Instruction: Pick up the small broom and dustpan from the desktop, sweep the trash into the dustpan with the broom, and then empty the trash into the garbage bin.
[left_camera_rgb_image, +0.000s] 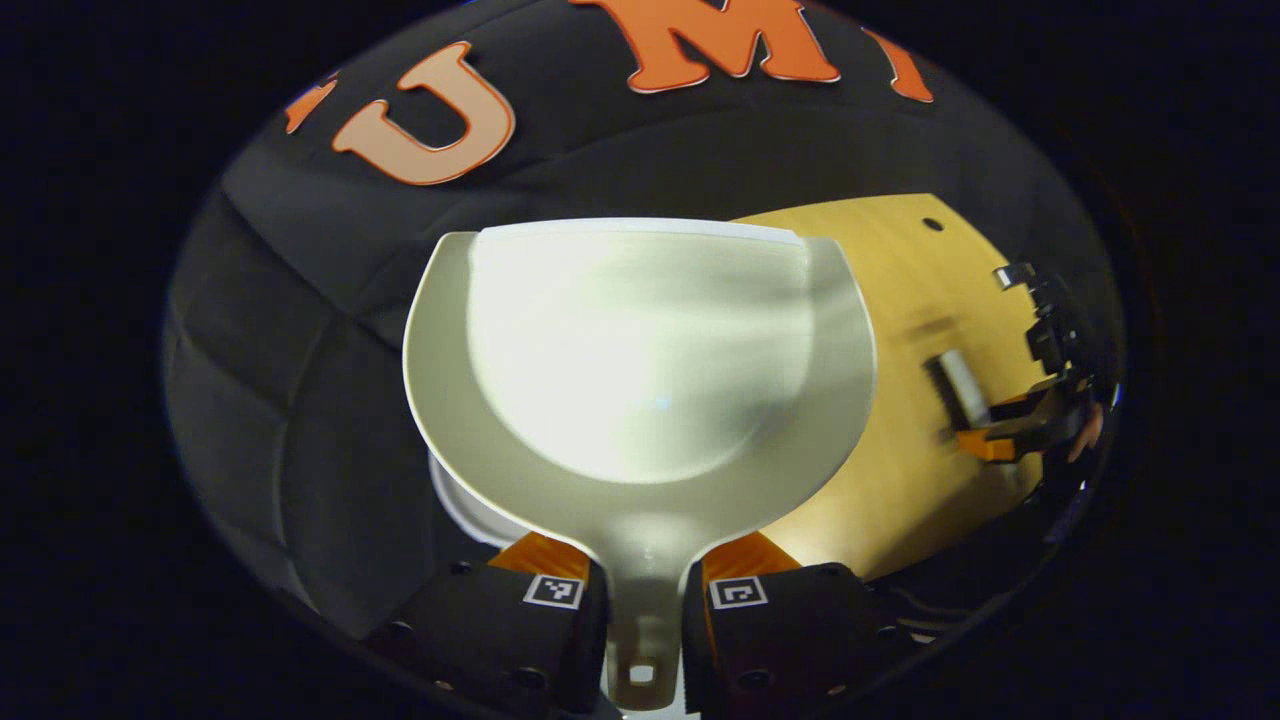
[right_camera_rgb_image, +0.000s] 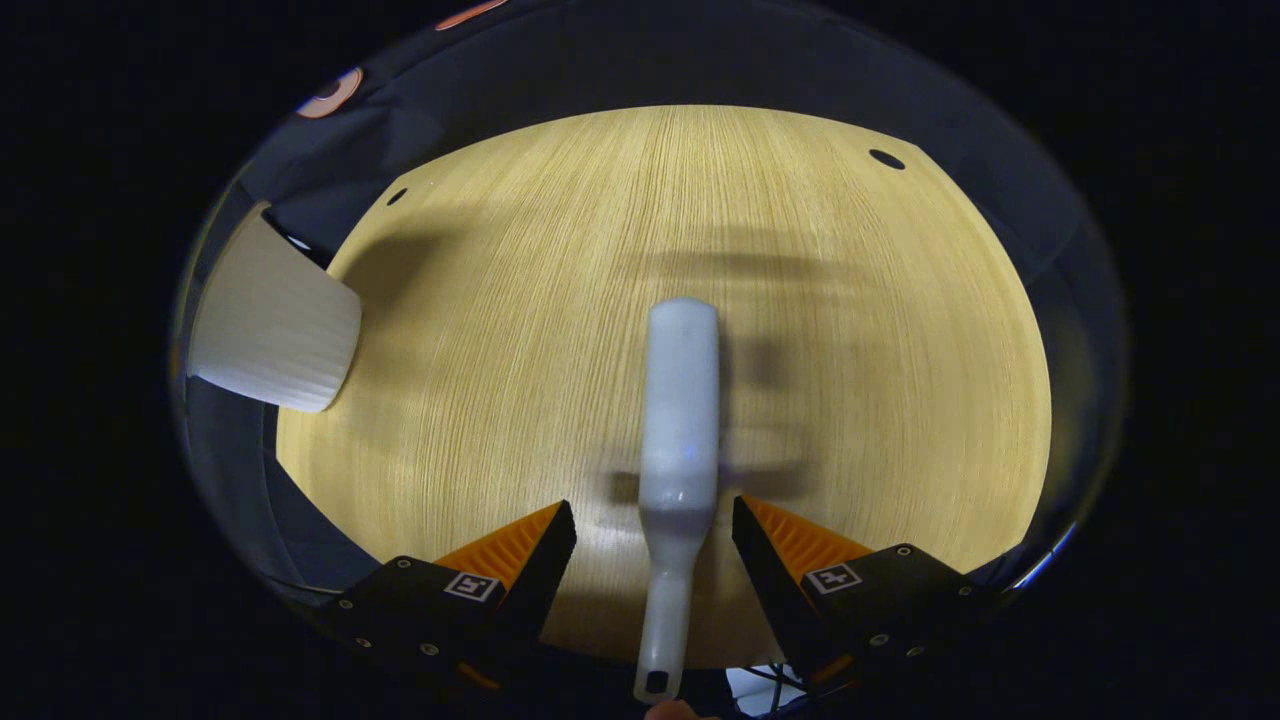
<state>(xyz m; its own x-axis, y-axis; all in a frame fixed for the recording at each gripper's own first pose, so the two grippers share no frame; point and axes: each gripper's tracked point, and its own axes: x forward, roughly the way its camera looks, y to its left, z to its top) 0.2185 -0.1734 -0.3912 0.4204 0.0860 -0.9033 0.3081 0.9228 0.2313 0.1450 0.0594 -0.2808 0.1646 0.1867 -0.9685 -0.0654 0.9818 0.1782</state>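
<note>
Left hand-held gripper (left_camera_rgb_image: 645, 600): fingers clamped on the dustpan (left_camera_rgb_image: 640, 350) handle; pan mouth points away, over the table's (left_camera_rgb_image: 900, 300) left edge, hiding a white rim below.

Right hand-held gripper (right_camera_rgb_image: 655, 540): fingers spread wide, the broom (right_camera_rgb_image: 680, 420) between them, contact unclear; long axis runs forward, handle end cut off.

Garbage bin (right_camera_rgb_image: 270, 330): ribbed, white, at the table's left edge, partly cut off.

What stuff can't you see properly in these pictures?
1. Left gripper view: the dustpan, clamped in the left gripper, hides most of a white thing beneath it.
2. Left gripper view: the broom at the far right is blurred.
3. Right gripper view: the broom's bristles are hidden under its own back.
4. Right gripper view: a white ribbed thing is cut off by the edge, so what it is stays unclear.
</note>
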